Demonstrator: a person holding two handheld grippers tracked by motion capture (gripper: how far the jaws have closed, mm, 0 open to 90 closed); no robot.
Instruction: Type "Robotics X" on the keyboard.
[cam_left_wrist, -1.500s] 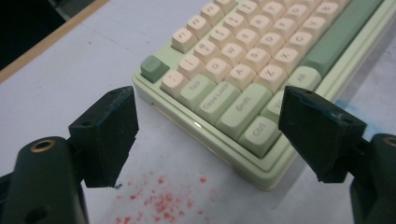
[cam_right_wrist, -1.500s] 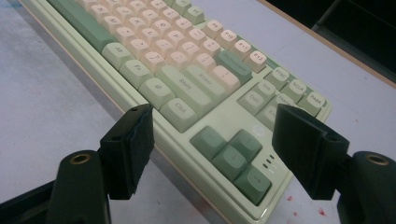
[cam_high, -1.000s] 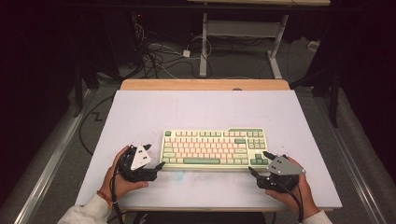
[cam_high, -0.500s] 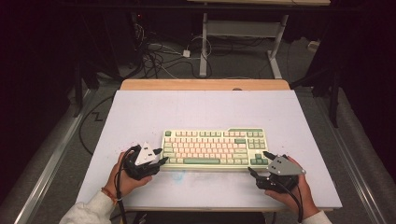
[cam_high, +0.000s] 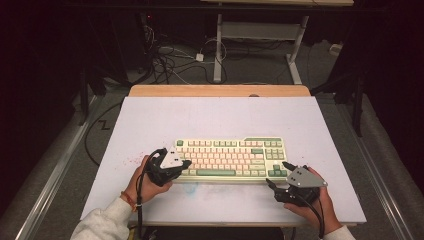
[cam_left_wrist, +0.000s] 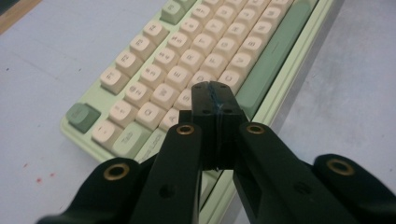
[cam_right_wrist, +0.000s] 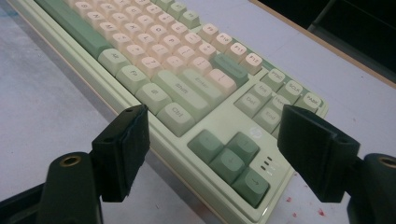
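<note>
Keyboard (cam_high: 229, 159) lies flat near the front of the table (cam_high: 220, 115), its long axis running left to right across the person's view, with the space bar row toward the person and the function row toward the far edge. Its arrow keys sit at the right end, by the right gripper (cam_high: 277, 176).

That gripper rests on the table just off the keyboard's front right corner, jaws spread wide apart with nothing between them; in the right gripper view the arrow cluster lies in the gap ahead of the pads, untouched.

At the keyboard's front left corner the left gripper (cam_high: 184, 164) has just been closing, and its jaws now meet, pads pressed flat together with nothing caught between them. In the left gripper view the joined tips (cam_left_wrist: 215, 100) hang over the lower left letter keys; whether they touch a key cannot be told.

The keyboard has a pale green plastic case, cream letter keycaps with rounded, slightly dished tops, and darker sage green modifier, space and arrow keys. The table surface is matt, pale lilac grey, with a few small red specks (cam_right_wrist: 303, 205), and a strip of bare wood (cam_high: 220, 90) at its far edge. The grippers are matt black with brass-ringed pivot holes (cam_left_wrist: 186, 129).
</note>
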